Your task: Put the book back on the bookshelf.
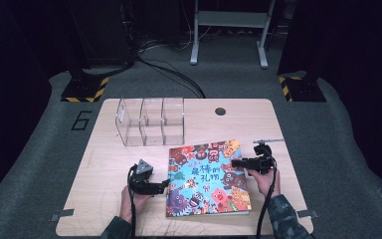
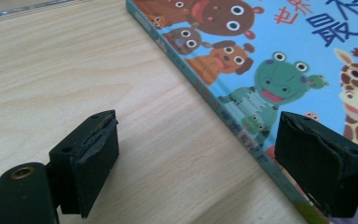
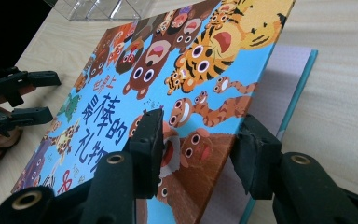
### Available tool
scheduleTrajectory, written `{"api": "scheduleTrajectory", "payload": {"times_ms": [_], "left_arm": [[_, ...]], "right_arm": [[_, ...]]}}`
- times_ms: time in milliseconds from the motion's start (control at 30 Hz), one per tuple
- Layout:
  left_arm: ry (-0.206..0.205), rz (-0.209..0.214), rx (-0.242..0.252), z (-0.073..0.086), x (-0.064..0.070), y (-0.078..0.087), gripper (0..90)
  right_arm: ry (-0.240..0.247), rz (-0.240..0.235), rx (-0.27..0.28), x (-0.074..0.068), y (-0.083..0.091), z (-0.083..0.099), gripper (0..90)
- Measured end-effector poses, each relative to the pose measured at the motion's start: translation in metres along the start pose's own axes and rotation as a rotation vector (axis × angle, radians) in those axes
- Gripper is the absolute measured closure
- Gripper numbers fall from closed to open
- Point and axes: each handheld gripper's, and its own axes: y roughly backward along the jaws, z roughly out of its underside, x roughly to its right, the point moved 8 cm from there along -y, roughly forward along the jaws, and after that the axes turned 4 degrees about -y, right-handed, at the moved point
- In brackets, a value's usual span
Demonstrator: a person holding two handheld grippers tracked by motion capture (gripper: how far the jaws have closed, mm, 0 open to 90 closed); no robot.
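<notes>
Right gripper view: gripper (image 3: 196, 154) astride book cover (image 3: 177, 84)

Bare table (image 1: 104, 164) lies open left of the picture book (image 1: 206, 179), bounded far by the clear three-compartment organizer (image 1: 151, 121); the raised front cover (image 3: 200, 70) obstructs passage at the book's right edge.

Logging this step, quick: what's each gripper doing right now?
Left gripper: open, empty, jaws straddling the picture book's spine edge.
Right gripper: open around the lifted front cover, not clamped.
</notes>
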Motion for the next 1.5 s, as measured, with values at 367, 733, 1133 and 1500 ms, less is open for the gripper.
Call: {"api": "scheduleTrajectory", "payload": {"times_ms": [367, 733, 1133, 1500], "left_arm": [[-0.031, 0.031, -0.013, -0.003, 0.006, -0.006, 13.6], [-0.04, 0.042, -0.011, -0.003, 0.005, -0.006, 13.7], [-0.039, 0.056, -0.004, -0.004, 0.005, -0.006, 13.6], [-0.04, 0.067, -0.005, -0.004, 0.006, -0.006, 13.3]], "right_arm": [[-0.009, -0.012, -0.002, -0.006, 0.002, -0.007, 54.7], [-0.003, -0.018, -0.01, -0.009, -0.006, -0.021, 52.0], [0.001, -0.031, -0.025, -0.013, -0.019, -0.037, 52.1], [0.004, -0.049, -0.025, -0.02, -0.025, -0.043, 54.4]]}}
